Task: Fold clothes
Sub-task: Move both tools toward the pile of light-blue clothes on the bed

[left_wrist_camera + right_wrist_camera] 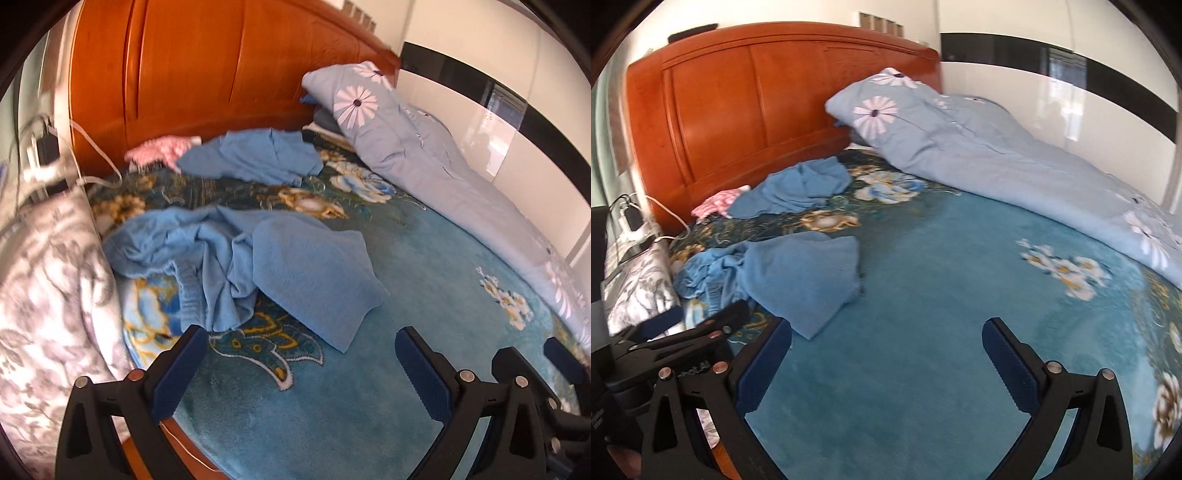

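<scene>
Blue garment (258, 258) crumpled beside headboard (192, 74); both hand-held grippers (299, 365) (886, 354) apart, empty; best pinched at flat corners.

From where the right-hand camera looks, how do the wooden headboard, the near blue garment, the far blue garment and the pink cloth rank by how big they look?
1. wooden headboard
2. near blue garment, though nearness to the camera flatters it
3. far blue garment, possibly as large in truth
4. pink cloth, partly hidden
</scene>
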`<state>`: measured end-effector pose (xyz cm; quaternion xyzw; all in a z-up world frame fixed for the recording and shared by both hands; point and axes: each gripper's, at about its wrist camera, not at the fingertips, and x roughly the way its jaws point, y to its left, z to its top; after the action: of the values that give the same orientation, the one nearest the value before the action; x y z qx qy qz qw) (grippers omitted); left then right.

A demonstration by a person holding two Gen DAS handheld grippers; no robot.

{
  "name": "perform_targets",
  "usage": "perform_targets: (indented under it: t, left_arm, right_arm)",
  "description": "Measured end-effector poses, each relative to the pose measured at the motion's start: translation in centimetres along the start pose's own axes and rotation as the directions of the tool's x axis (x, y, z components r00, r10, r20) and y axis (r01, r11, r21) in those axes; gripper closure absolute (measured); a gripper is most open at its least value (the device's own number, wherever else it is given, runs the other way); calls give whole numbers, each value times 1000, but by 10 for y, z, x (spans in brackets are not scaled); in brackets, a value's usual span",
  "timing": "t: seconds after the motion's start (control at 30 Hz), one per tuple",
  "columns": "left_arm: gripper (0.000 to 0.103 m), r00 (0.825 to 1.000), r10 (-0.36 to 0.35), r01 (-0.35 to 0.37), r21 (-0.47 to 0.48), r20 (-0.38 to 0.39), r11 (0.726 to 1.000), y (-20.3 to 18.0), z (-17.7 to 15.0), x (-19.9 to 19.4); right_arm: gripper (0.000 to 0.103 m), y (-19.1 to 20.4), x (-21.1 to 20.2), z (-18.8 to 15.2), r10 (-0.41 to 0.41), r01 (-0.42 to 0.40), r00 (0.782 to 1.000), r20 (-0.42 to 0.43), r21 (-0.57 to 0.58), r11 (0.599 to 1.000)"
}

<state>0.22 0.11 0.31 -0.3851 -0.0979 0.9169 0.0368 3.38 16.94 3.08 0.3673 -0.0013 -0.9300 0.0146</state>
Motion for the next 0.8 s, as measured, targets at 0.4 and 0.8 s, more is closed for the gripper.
perform_targets:
  t: [0.4,0.8]
  left_arm:
    - [0,985,38,-46,45,167,998,0,-8,-12]
    - [0,982,43,-50,31,183,998,9,3,1]
  right_arm:
    - [0,9,-9,9,-29,17,976,218,52,998]
    - [0,30,26,9,56,-109,947,317,152,982]
